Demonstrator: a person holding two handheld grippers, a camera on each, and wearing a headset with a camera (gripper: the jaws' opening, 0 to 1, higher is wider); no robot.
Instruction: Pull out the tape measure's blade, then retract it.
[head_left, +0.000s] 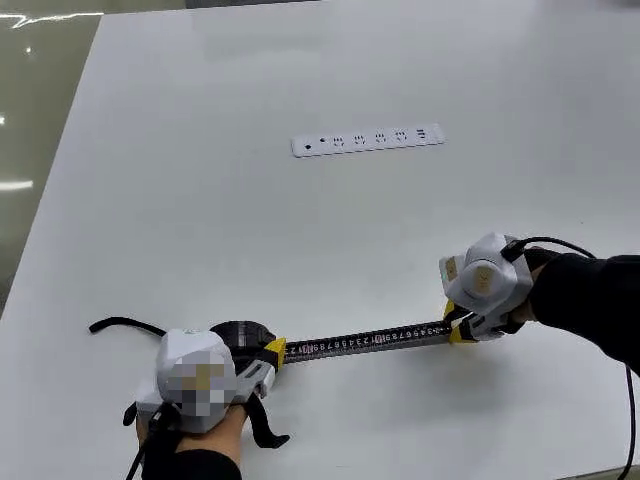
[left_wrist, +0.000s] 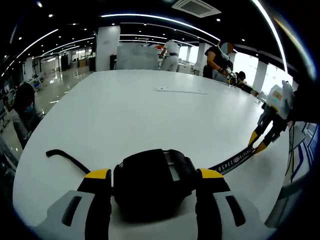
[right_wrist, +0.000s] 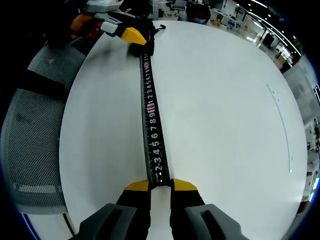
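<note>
Black tape measure case (head_left: 238, 336) clamped between jaws of left tool (left_wrist: 155, 175) on white counter (head_left: 300, 230), well apart from power strip (head_left: 367, 140) on its near side, blade (right_wrist: 150, 110) pulled out flat, tip pinched in right tool (right_wrist: 160, 185).

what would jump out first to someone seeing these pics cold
The dark numbered blade lies pulled out flat across the near part of the white table. The left gripper clamps the black tape measure case at one end, and the right gripper pinches the blade's tip at the other. Farther back on the table lies a white power strip.
</note>
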